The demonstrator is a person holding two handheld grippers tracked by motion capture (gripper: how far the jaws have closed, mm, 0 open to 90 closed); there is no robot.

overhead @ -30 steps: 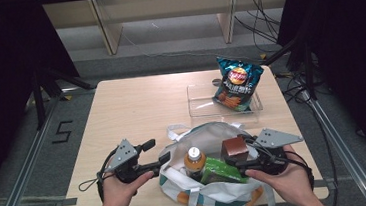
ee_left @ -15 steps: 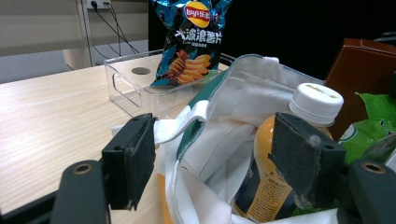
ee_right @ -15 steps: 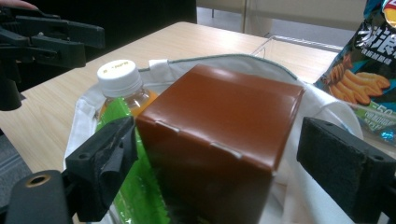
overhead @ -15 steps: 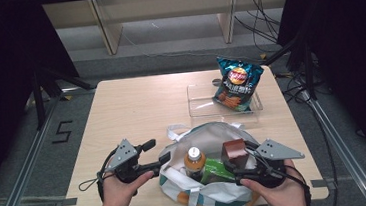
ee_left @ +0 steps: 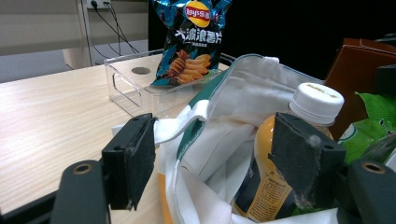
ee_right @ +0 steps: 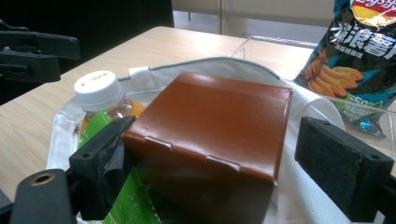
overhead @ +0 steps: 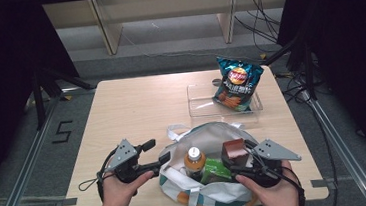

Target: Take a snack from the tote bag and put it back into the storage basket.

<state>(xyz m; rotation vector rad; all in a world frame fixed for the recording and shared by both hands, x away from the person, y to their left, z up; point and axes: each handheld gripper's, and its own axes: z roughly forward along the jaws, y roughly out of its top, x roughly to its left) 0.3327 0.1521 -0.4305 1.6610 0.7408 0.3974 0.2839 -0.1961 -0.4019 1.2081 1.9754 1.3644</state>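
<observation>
At the bag (overhead: 214, 193), right gripper (ee_right: 233, 163) jaws have just been opening around the brown box (ee_right: 210, 135) (released, resting inside); left gripper (ee_left: 224, 158) stands open astride the rim.

It looked like a lab recording bay — black curtains (overhead: 1, 58) flanked a lone desk (overhead: 136, 107), aluminium rails (overhead: 21, 172) and loose cables (overhead: 264, 20) crossed the grey floor.

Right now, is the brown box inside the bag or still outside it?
Inside. The brown box stands in the open tote bag, beside the capped bottle, with the white bag rim around it.
</observation>
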